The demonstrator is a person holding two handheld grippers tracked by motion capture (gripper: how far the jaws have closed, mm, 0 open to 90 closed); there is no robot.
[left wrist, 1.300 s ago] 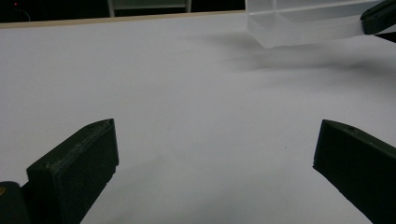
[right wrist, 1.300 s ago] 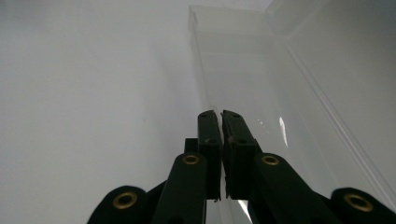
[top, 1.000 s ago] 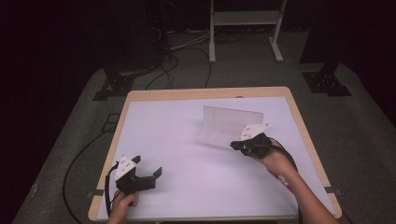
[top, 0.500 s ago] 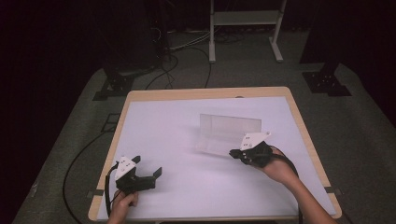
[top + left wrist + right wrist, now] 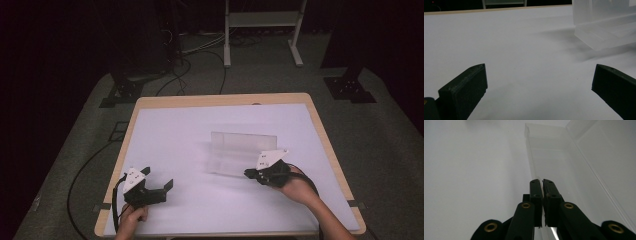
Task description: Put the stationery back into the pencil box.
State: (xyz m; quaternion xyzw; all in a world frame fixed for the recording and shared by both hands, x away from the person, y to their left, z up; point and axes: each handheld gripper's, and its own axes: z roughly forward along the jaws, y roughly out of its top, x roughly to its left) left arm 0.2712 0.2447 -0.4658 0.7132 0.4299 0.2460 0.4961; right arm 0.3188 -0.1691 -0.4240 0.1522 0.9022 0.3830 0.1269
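The clear plastic box (image 5: 242, 152) is a shallow, see-through rectangular container with thin straight walls, pale and almost colourless against the white surface; in the high view it sits a little right of the table's middle, tilted up, its near right edge at the right gripper (image 5: 250, 173). In the right gripper view that gripper's (image 5: 542, 181) two black jaws stand pressed close together with one thin transparent wall of the box (image 5: 564, 165) pinched between them, the long open trough of the box running away from the tips. In the left gripper view the box (image 5: 604, 25) appears at the far right, its lower edge lifted clear of the surface with a soft shadow beneath. The left gripper (image 5: 159, 179) rests at the near left corner of the table, well apart from the box, its jaws spread wide with nothing between them; a hand (image 5: 132, 217) holds it from below. The table (image 5: 165, 102) has a light wooden rim and a white sheet covering its top. Around it lies grey carpet in a dark room, with black cables (image 5: 185, 70) trailing on the floor beyond the far edge and a pale metal stand (image 5: 262, 30) at the back.
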